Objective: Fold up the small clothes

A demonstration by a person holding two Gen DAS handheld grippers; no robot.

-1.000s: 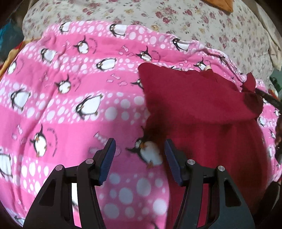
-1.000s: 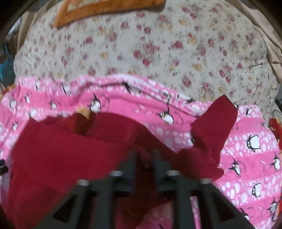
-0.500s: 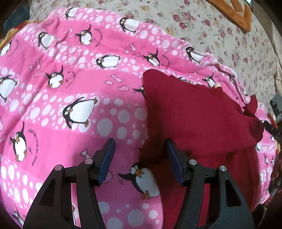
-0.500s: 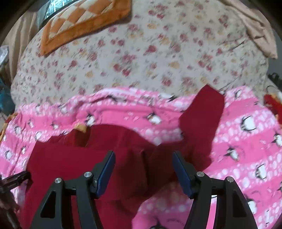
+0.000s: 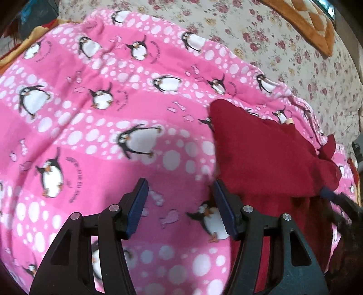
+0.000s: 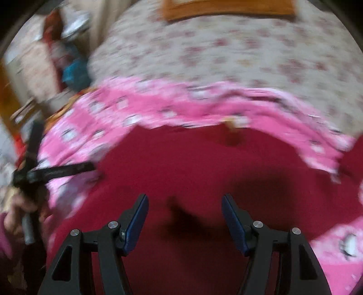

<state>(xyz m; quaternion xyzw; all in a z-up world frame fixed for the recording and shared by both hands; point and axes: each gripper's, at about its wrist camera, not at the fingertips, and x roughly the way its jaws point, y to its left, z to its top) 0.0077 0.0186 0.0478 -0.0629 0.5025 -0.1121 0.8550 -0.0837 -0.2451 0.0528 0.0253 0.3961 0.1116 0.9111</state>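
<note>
A dark red garment (image 5: 267,156) lies folded on the pink penguin blanket (image 5: 95,127). My left gripper (image 5: 180,204) hovers open over the blanket beside the garment's left edge, and its right finger (image 5: 223,211) is at that edge. Nothing is between the pads. In the blurred right wrist view the garment (image 6: 204,163) fills the middle. My right gripper (image 6: 185,217) stands open above it, gripping nothing. The left gripper (image 6: 56,171) shows there at the left, held by a hand (image 6: 18,217).
The blanket lies on a floral bedsheet (image 5: 283,45) that runs to the far side. An orange checked mat (image 5: 306,20) lies at the back. Clutter and a blue thing (image 6: 74,72) sit off the bed's far left corner.
The right gripper has swung left over the garment, and the raised sleeve at the right has left its view. The left gripper has rolled and shifted, so more blanket shows at its left.
</note>
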